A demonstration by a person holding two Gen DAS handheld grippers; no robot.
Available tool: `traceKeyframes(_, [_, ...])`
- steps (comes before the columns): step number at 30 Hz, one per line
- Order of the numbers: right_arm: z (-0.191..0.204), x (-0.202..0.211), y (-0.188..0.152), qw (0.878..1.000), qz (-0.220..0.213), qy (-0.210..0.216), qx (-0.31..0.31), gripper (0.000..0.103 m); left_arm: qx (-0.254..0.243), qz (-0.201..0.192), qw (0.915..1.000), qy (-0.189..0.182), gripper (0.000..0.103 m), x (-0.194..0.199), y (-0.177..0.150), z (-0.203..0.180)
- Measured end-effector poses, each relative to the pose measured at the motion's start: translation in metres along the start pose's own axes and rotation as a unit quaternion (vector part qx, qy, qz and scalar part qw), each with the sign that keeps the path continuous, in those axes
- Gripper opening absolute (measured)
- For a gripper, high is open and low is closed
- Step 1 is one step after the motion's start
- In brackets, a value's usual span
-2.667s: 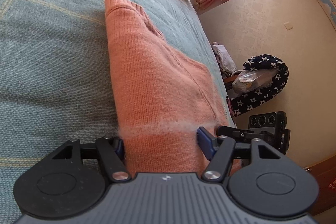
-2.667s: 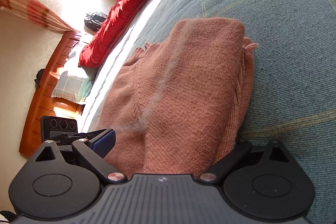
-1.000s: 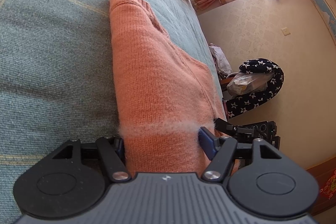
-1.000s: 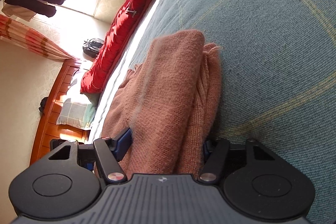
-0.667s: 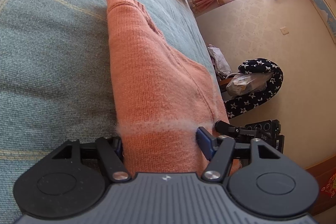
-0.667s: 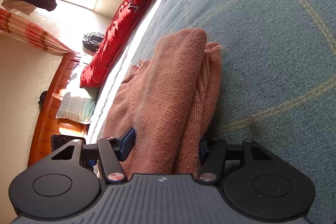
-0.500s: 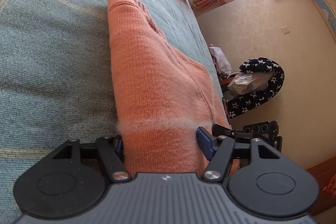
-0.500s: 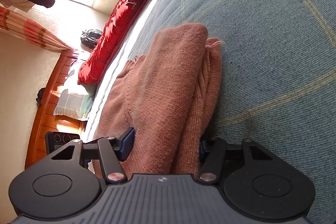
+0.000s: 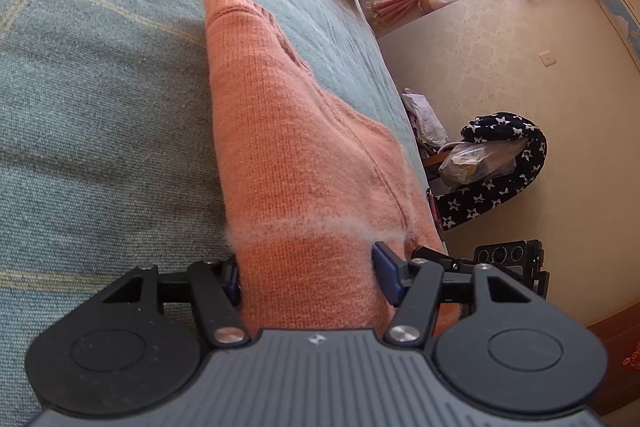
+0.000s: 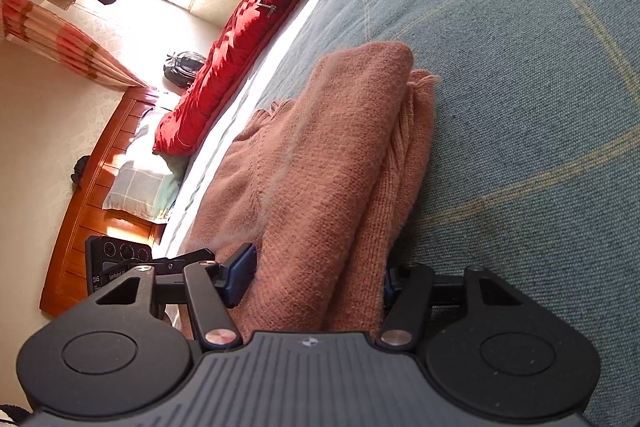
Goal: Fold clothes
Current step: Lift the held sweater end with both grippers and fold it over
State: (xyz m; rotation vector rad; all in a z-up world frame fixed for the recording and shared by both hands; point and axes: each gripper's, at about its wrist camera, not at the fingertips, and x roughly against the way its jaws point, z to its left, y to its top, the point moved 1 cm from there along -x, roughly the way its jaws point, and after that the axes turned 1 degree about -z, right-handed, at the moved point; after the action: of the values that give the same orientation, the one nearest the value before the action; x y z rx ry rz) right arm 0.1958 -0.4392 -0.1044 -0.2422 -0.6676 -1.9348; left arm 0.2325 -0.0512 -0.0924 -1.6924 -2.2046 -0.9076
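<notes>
Left gripper [image 9: 306,275]: your jaws straddle the sweater [image 9: 296,155] bundle and press into its sides, so clamped on thick knit. Sweater lies folded lengthwise on the blue-green bed cover [image 9: 100,87], close to the mattress edge. Right gripper [image 10: 316,273]: same story, jaws closed around the stacked layers at the other end. Risks: the grip is on bulk, not an edge, so lower layers could slip out if you lift. Uneven pull between hands would skew the fold. Fuzzy knit may snag on the pads.
</notes>
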Motion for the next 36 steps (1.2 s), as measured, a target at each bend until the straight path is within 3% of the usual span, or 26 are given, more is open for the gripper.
traceKeyframes(11, [0.027, 0.006, 0.012, 0.999, 0.011, 0.000, 0.036, 0.063, -0.028, -0.021, 0.9993, -0.008, 0.053, 0.022, 0.003, -0.022])
traceKeyframes(19, [0.058, -0.008, 0.016, 0.997, 0.024, 0.008, 0.066, 0.063, -0.039, -0.058, 0.9975, -0.004, 0.053, 0.064, 0.003, -0.021])
traceKeyframes(29, [0.123, -0.067, 0.021, 0.993, 0.058, 0.030, 0.102, 0.063, -0.027, -0.127, 0.9914, 0.017, 0.053, 0.150, 0.003, 0.007])
traceKeyframes(36, [0.185, -0.134, 0.010, 0.986, 0.090, 0.048, 0.129, 0.063, -0.013, -0.175, 0.9836, 0.041, 0.053, 0.228, 0.003, 0.039])
